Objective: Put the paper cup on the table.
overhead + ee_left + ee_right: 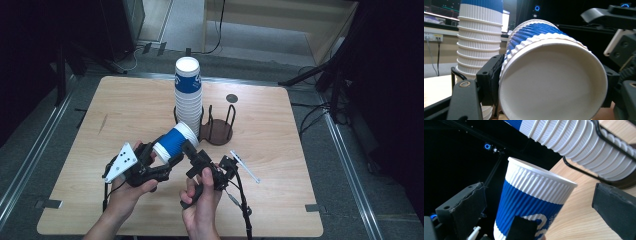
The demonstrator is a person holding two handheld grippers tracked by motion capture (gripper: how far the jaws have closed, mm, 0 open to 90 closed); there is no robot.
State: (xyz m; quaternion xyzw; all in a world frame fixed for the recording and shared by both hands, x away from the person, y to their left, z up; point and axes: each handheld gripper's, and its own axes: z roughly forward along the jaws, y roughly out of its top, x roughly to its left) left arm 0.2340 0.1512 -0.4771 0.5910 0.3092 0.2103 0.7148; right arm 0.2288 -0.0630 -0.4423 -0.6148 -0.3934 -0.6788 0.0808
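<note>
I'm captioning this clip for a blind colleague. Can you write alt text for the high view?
A person's left gripper holds a blue-and-white paper cup on its side above a wooden table, while the right gripper, jaws open, sits beside it. Behind them a tall stack of cups stands in a black wire holder.

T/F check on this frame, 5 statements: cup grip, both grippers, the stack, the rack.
1. The left gripper is shut on the blue-and-white ribbed paper cup. True.
2. The right gripper clamps the same cup. False: its jaws stand open on either side of the cup, pads clear of it.
3. The held cup stands upright on the light wooden table. False: it is tilted and held above the table.
4. A tall stack of ribbed paper cups stands in the black wire rack. True.
5. The stack lies toppled on the table. False: it stands upright.
</note>
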